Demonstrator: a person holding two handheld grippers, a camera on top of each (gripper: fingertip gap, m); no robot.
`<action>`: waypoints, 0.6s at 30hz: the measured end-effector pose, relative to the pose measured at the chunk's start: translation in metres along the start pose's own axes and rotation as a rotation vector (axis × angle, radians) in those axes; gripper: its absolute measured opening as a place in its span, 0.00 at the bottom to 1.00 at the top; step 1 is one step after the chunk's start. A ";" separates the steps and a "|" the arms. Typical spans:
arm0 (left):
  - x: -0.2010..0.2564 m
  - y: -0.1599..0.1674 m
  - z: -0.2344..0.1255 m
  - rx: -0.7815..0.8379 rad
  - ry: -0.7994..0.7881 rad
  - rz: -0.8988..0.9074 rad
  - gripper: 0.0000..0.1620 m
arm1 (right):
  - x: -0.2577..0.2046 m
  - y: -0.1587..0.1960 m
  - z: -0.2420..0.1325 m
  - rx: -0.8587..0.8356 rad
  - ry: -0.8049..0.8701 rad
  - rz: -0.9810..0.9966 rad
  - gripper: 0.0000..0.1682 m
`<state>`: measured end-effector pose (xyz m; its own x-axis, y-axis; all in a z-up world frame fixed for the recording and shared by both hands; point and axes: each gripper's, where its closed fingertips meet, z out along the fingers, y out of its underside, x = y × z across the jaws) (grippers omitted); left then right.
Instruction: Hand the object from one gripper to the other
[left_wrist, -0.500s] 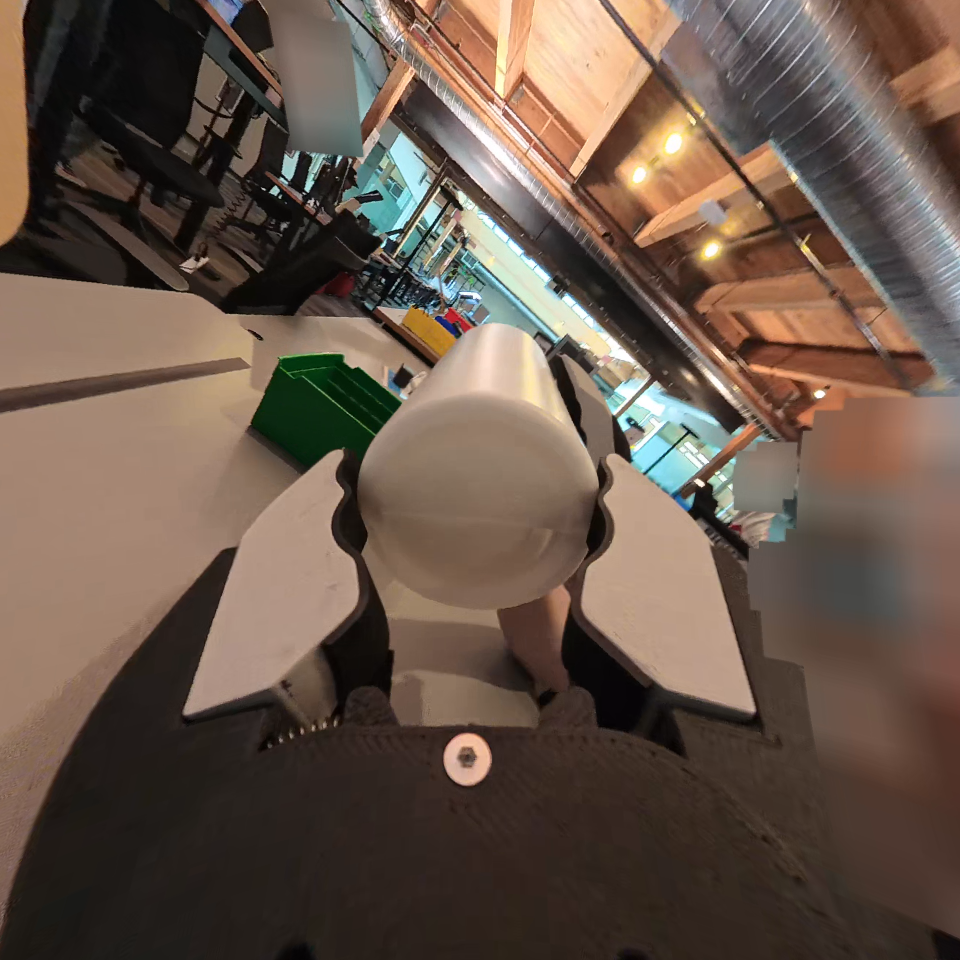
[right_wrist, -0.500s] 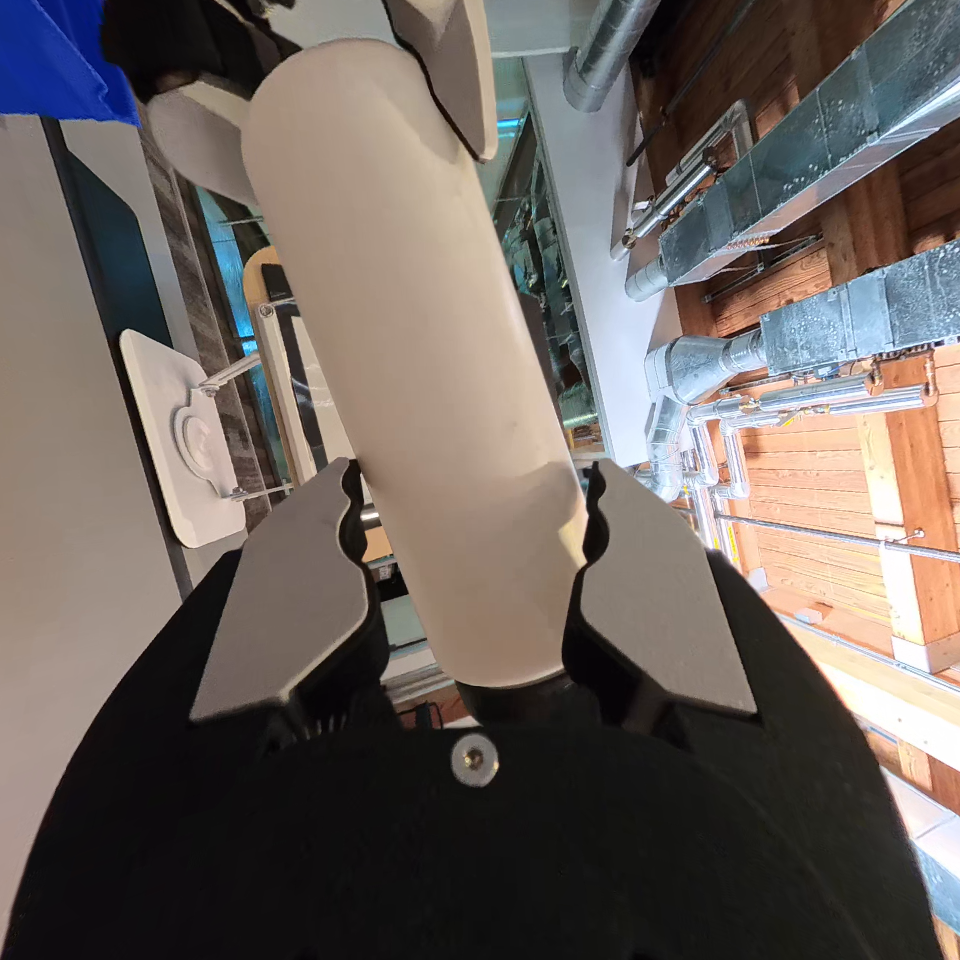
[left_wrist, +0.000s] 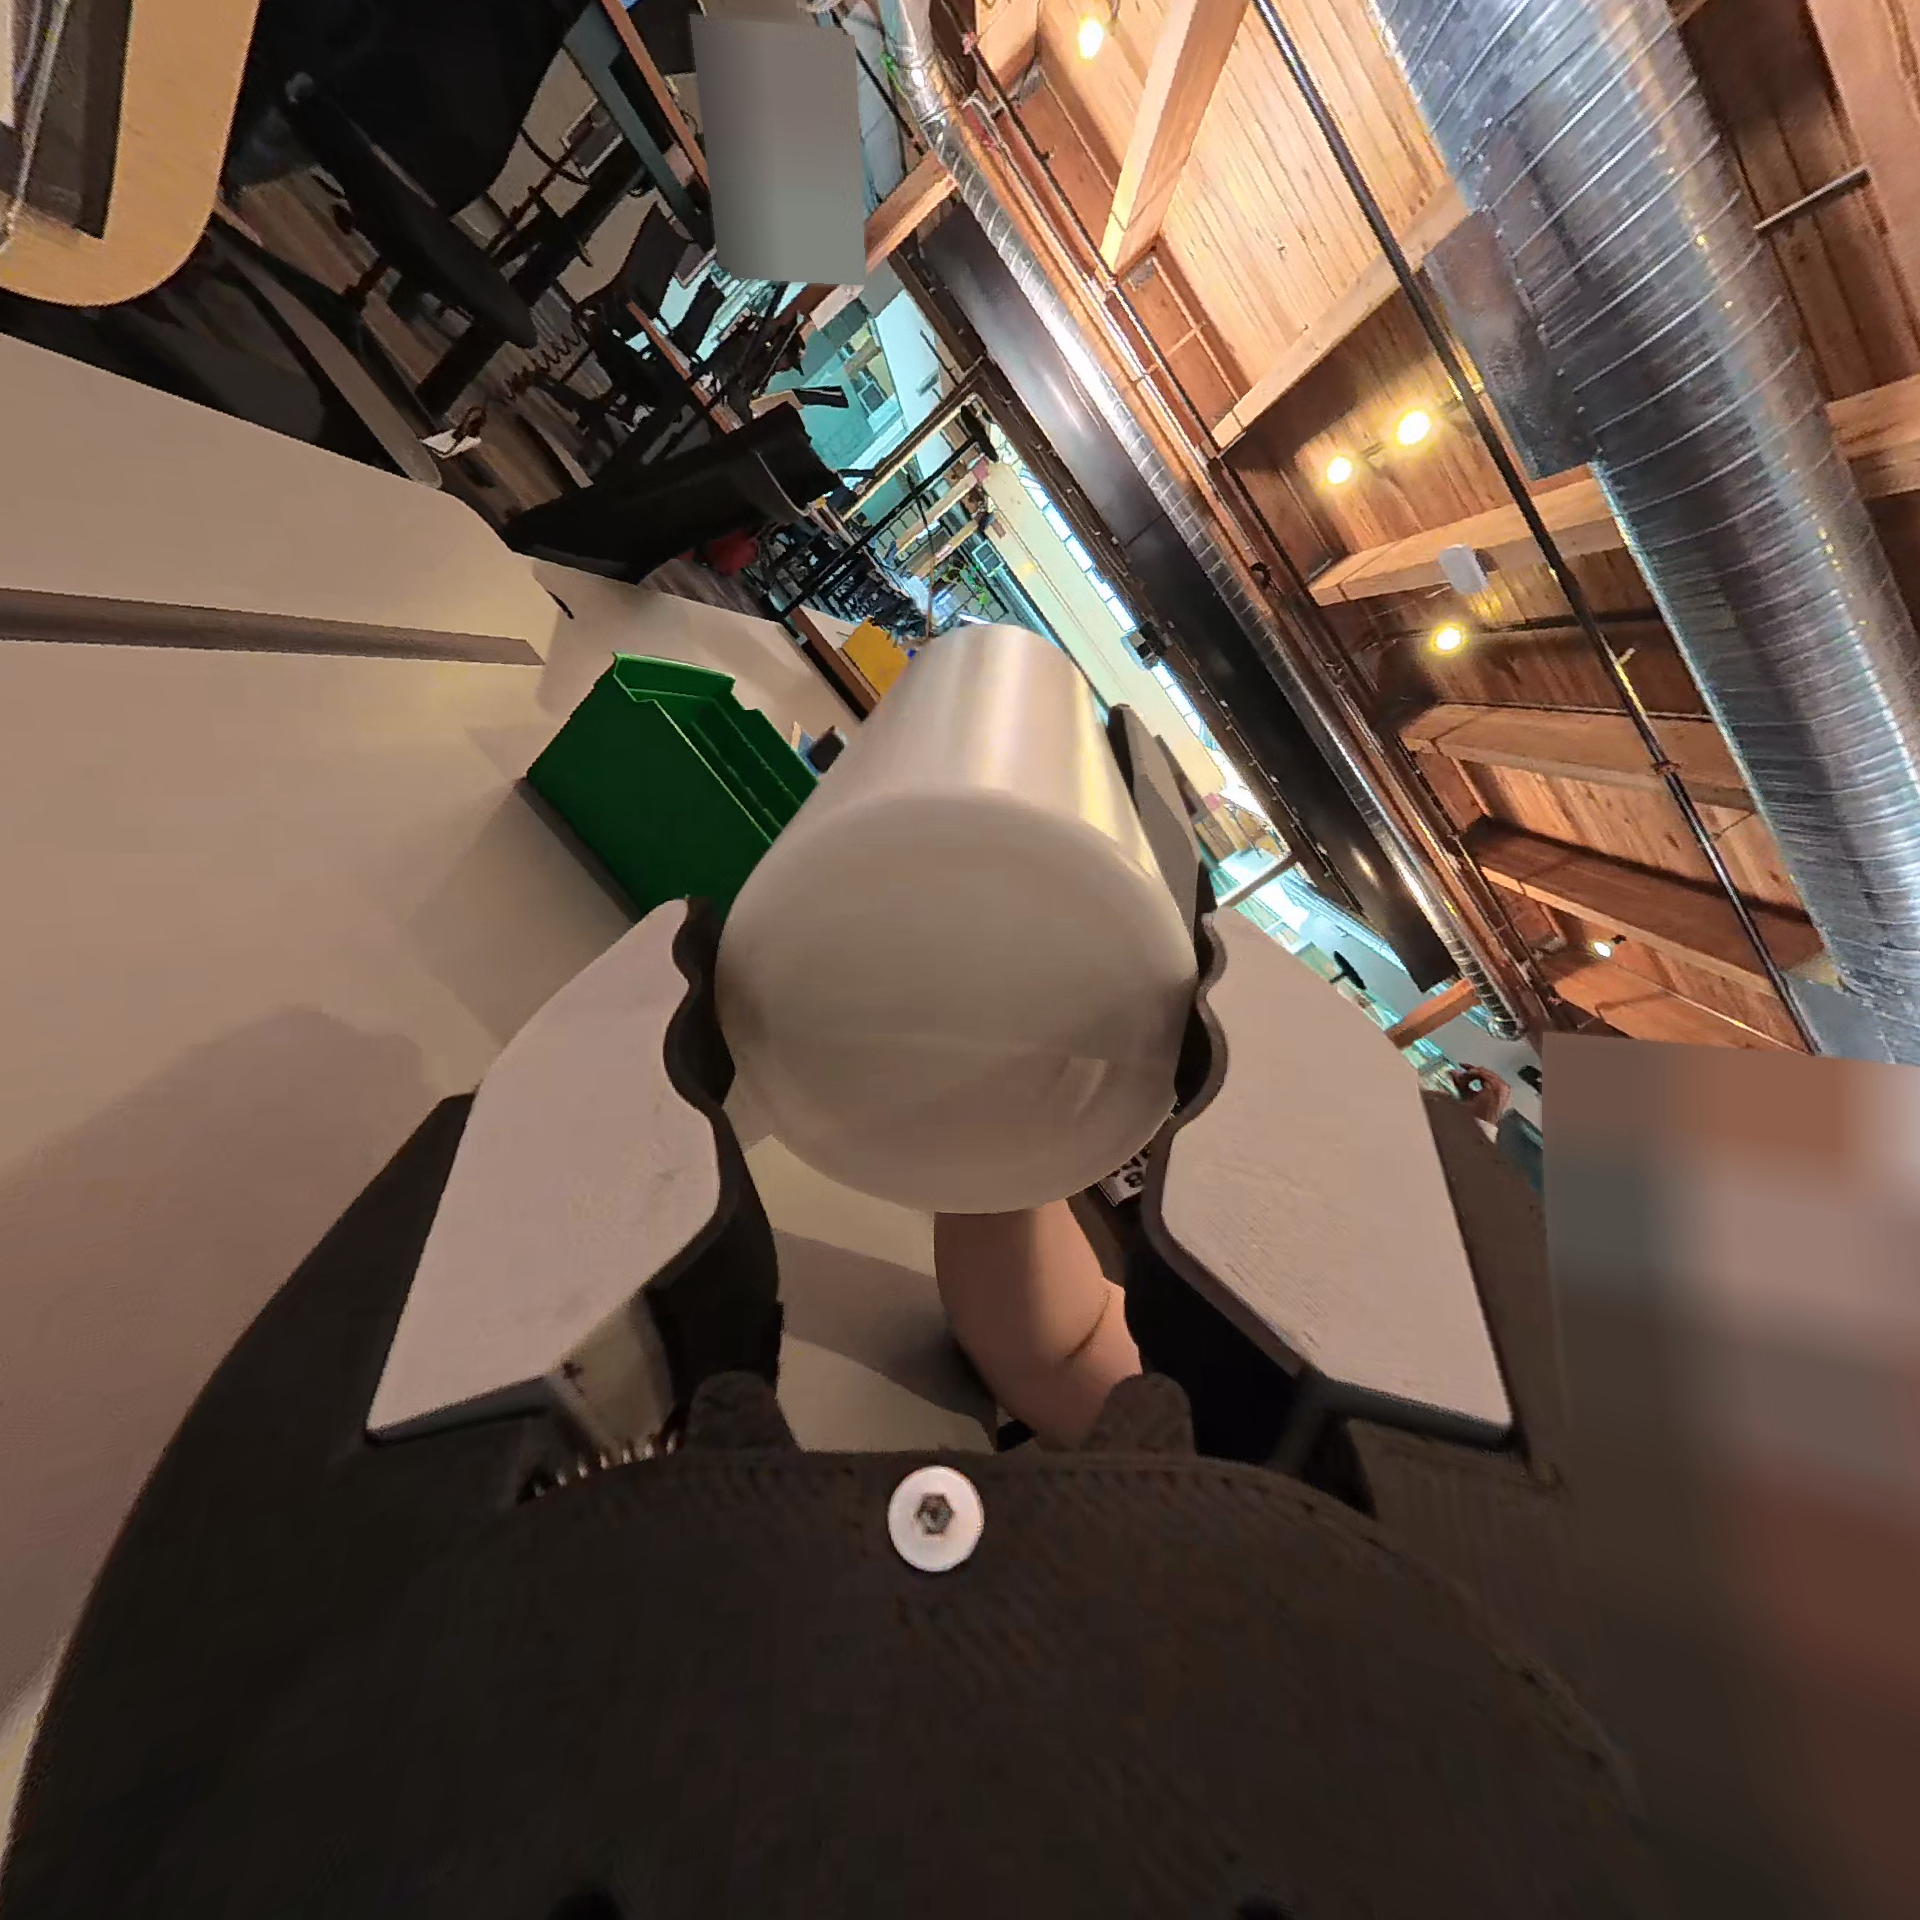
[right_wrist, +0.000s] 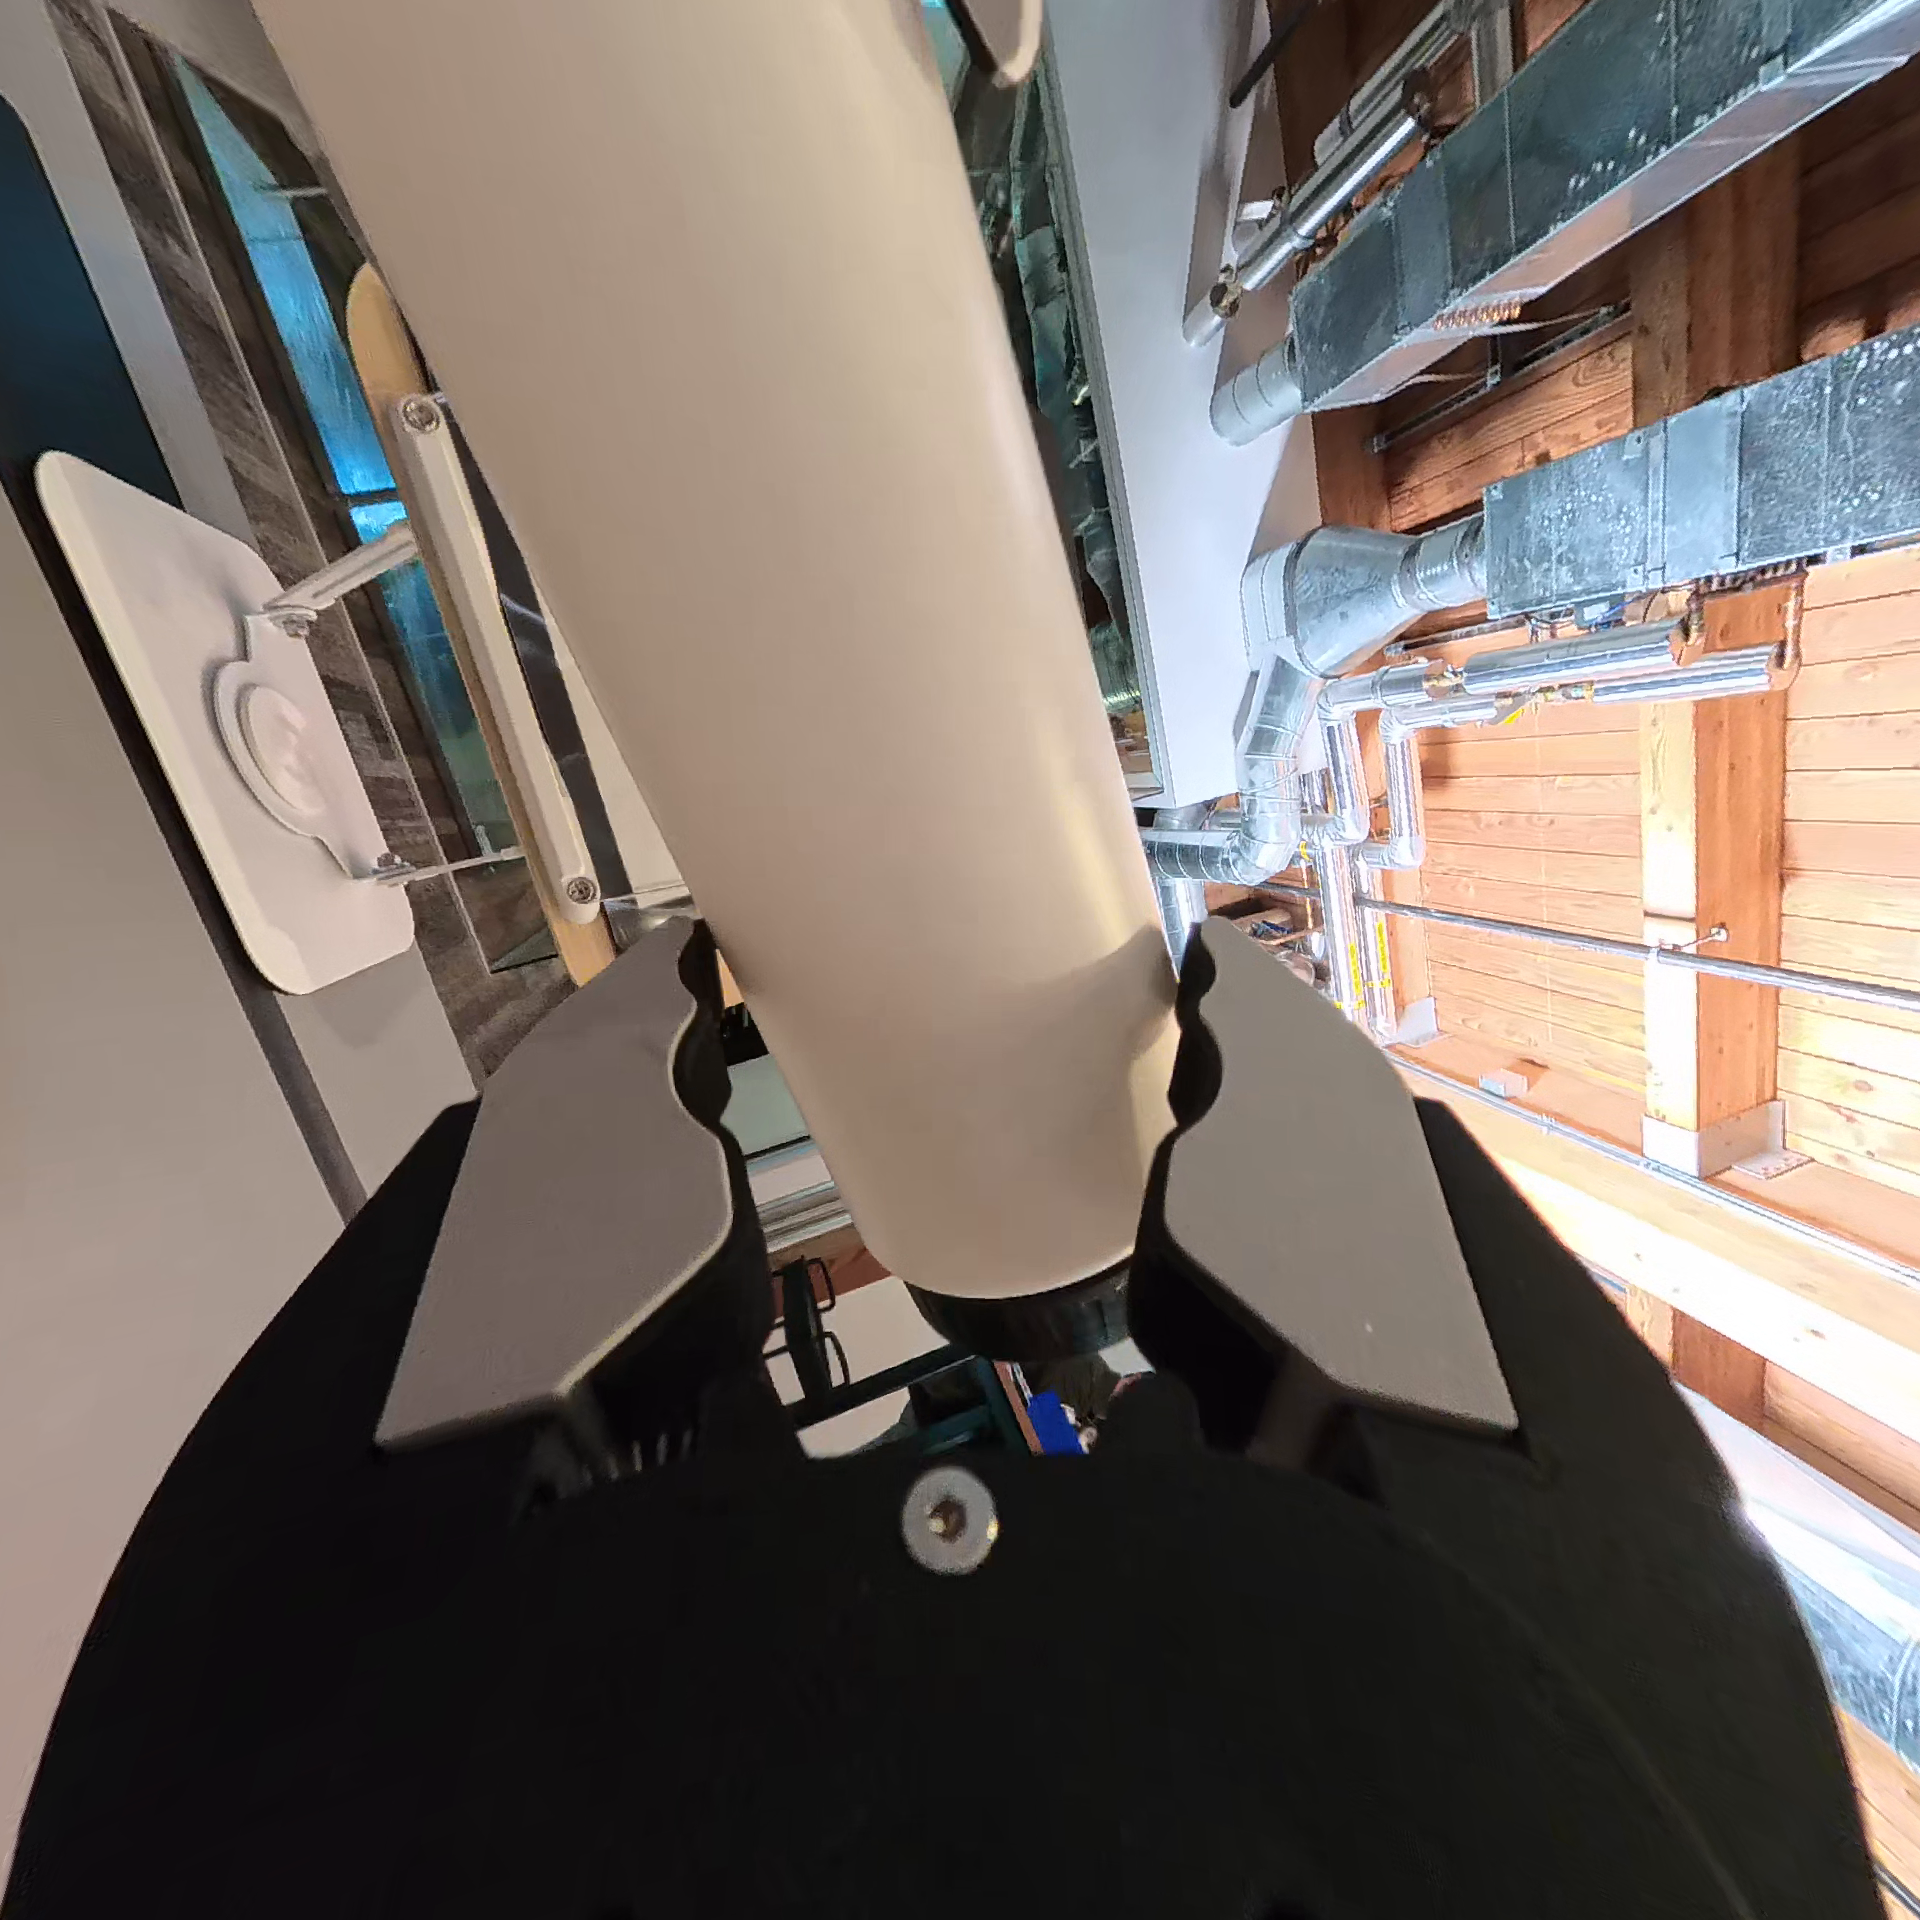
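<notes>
A white bottle (left_wrist: 951, 1018) hangs in the air, held by both grippers. In the left wrist view I see its round base end-on. My left gripper (left_wrist: 940, 935) is shut on the bottle near that base. A finger (left_wrist: 1148, 800) of the other gripper shows farther along the bottle. In the right wrist view the bottle (right_wrist: 779, 520) runs up and away, its black cap (right_wrist: 1029, 1320) nearest the camera. My right gripper (right_wrist: 940, 935) is shut on the bottle just above the cap. A finger (right_wrist: 997, 42) of the left gripper shows at the top edge.
A pale table (left_wrist: 208, 883) lies below at the left, with a green bin (left_wrist: 665, 790) on it. A person's forearm (left_wrist: 1039, 1320) shows under the bottle. Chairs and desks stand behind; wooden ceiling, ducts and pipes fill the right. The gap from one gripper's tips to the other's is roughly 10 cm.
Both views have shifted and tilted a little, and the bottle looks closer in the right wrist view. Both grippers still hold the bottle as before.
</notes>
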<state>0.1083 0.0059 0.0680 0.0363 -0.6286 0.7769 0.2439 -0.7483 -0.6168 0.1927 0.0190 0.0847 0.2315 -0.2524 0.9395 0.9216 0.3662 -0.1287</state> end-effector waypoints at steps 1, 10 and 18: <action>-0.001 0.000 0.001 0.004 -0.013 0.012 0.53 | -0.001 0.002 0.000 -0.005 0.002 0.005 0.50; 0.047 -0.016 -0.008 0.061 -0.035 0.473 0.65 | 0.014 0.017 -0.002 0.060 -0.055 0.469 0.49; 0.068 -0.003 -0.002 0.047 -0.061 0.763 0.71 | 0.013 -0.052 -0.022 0.390 -0.825 1.692 0.48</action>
<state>0.1080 -0.0355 0.1226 0.2640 -0.9536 0.1447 0.1709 -0.1014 -0.9801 0.1549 -0.0227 0.0962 0.3866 0.9085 -0.1588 -0.2090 -0.0815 -0.9745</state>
